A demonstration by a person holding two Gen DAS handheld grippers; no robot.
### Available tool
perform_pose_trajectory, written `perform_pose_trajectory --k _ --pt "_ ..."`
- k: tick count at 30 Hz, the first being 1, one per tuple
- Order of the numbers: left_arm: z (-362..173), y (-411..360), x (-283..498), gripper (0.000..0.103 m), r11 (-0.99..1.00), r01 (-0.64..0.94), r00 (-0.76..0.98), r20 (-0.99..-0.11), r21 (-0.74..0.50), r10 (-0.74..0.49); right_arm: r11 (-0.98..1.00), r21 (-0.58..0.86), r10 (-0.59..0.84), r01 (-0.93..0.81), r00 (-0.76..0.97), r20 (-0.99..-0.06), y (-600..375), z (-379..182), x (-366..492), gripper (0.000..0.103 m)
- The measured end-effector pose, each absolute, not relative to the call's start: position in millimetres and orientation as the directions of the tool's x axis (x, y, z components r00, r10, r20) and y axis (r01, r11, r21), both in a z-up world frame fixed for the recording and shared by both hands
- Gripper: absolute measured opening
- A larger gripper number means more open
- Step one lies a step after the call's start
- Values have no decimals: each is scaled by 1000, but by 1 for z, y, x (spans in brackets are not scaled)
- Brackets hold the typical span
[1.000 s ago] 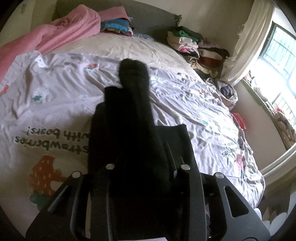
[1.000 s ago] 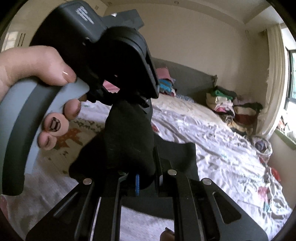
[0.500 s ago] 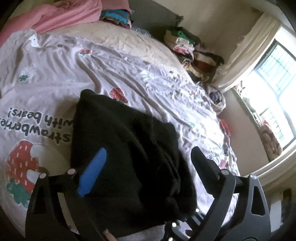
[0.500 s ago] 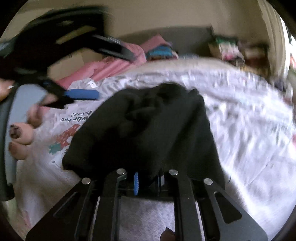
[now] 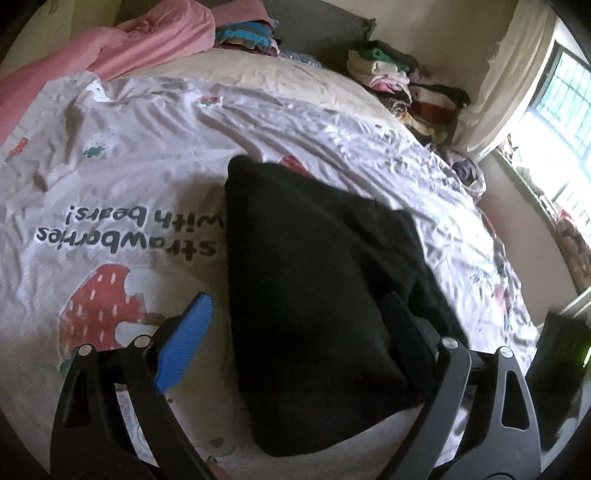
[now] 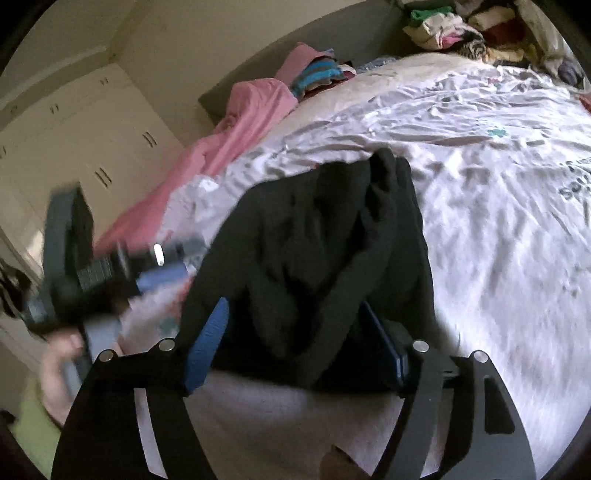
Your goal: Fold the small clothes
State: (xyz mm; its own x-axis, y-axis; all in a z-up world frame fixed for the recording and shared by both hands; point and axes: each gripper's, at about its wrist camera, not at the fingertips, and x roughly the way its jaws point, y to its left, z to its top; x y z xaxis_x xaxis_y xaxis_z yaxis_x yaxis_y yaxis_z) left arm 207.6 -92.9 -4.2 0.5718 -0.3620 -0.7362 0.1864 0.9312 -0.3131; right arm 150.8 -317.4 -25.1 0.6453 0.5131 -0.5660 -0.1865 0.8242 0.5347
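A black garment (image 5: pixel 314 288) lies in a folded heap on the white printed bedsheet (image 5: pixel 110 177). My left gripper (image 5: pixel 295 332) stands open around its near end; the blue pad (image 5: pixel 188 343) on the left is clear of the cloth. In the right wrist view the same black garment (image 6: pixel 317 251) lies bunched between the blue pads (image 6: pixel 207 347) of my right gripper (image 6: pixel 295 343), whose jaws are opening and do not press on it. The left gripper (image 6: pixel 110 273) shows blurred at the left there, held by a hand (image 6: pixel 59 369).
A pink blanket (image 5: pixel 122 48) lies along the bed's far left. Folded clothes (image 5: pixel 247 35) sit by the grey headboard, and a mixed pile (image 5: pixel 406 81) fills the far right corner. A curtained window (image 5: pixel 554 96) is on the right; a wardrobe (image 6: pixel 92 147) stands beyond the bed.
The black garment was held up by both grippers and now lies on the bed. The left jaws opened first, then the right. Both grippers moved lower, and the right one rolled.
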Motion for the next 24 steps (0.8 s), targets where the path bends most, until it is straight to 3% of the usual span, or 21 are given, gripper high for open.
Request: perform_pose_trajectory --k 8,10,11,12,18,24 --pt "-18 -95 202 86 934 206 550 -755 -292 -357 779 622 553 -72 547 -629 -334 -32 224 72" --pt "-19 -96 202 86 933 211 546 -757 -290 -359 788 611 543 -73 548 -636 -333 -32 236 52" --pt "-19 -97 203 86 933 213 545 -757 -291 -361 805 586 529 -90 554 -642 -331 -30 240 22" --pt "-20 -97 203 86 932 212 542 -758 -293 -362 821 560 517 -109 558 -649 -329 -28 243 10" --pt "-16 -105 200 86 920 246 530 -752 -305 -391 878 401 469 -262 641 -607 -325 11 227 10" --pt "-24 -119 194 86 923 288 516 -771 -254 -373 924 327 377 -198 612 -695 -335 -23 234 10"
